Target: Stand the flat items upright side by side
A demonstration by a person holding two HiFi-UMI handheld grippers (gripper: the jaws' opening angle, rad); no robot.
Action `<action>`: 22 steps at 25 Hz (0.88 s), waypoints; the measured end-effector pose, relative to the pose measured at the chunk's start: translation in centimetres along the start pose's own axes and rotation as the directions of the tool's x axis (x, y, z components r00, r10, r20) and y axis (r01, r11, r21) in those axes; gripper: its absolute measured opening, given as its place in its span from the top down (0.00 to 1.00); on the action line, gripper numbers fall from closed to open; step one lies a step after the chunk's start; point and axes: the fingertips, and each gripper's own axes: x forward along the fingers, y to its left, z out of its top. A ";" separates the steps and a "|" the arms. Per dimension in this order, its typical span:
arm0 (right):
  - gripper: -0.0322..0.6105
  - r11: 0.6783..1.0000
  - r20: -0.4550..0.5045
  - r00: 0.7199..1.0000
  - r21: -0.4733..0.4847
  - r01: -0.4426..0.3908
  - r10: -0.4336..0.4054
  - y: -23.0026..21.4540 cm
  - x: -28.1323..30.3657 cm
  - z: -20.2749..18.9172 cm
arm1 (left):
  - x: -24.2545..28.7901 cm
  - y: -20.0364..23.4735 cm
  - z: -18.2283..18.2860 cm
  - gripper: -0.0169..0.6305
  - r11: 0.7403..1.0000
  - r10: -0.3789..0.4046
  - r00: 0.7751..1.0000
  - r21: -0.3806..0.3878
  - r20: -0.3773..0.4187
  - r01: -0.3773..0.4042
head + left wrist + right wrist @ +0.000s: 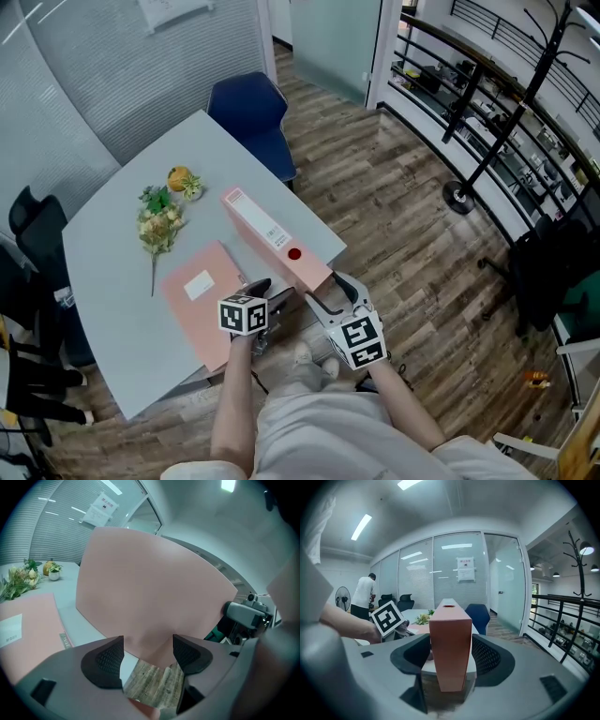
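Observation:
A pink file box (pixel 277 242) stands on its long edge on the grey table (pixel 112 244), its near end jutting past the table's edge. My right gripper (pixel 328 292) is shut on that near end; in the right gripper view the box (pixel 450 644) fills the space between the pads of the gripper (pixel 450 656). A flat pink folder (pixel 202 291) with a white label lies to the left of the box. My left gripper (pixel 270 293) hovers open beside the box's broad side (pixel 150 583). Nothing is pressed between the left gripper's (pixel 147 651) fingers.
Artificial flowers (pixel 159 220) and a small orange ornament (pixel 180 178) sit at the table's far side. A blue chair (pixel 251 112) stands behind the table and a black chair (pixel 37 234) to its left. A coat stand (pixel 497 141) and a railing are on the right. A person (pixel 363 595) stands far off.

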 end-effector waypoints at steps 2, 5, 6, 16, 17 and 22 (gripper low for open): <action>0.51 1.000 -0.004 1.000 0.006 -0.002 0.002 -0.1 -0.1 0.1 | -0.2 -0.1 0.1 0.48 1.000 -0.005 1.000 -0.009 0.006 0.005; 0.50 1.000 -0.004 1.000 0.020 -0.010 0.010 -0.3 -0.7 0.4 | -0.6 -0.3 0.1 0.48 0.999 -0.015 1.000 -0.040 0.026 0.016; 0.50 1.000 -0.002 1.000 0.025 -0.014 0.014 -0.3 -0.9 0.5 | -0.7 -0.4 0.1 0.48 0.999 -0.017 0.999 -0.051 0.034 0.018; 0.50 0.998 -0.006 0.998 0.032 -0.061 0.061 -0.5 -3.2 2.3 | -3.3 -1.0 2.2 0.48 0.998 -0.010 0.993 -0.056 0.119 0.017; 0.50 0.997 -0.003 0.998 0.035 -0.065 0.065 -0.8 -3.4 2.8 | -3.6 -1.0 2.7 0.48 0.998 -0.009 0.991 -0.055 0.132 0.016; 0.50 0.991 0.026 0.994 0.076 -0.110 0.109 -2.3 -3.7 6.3 | -5.1 -0.7 5.4 0.48 0.999 -0.011 0.984 -0.032 0.178 0.017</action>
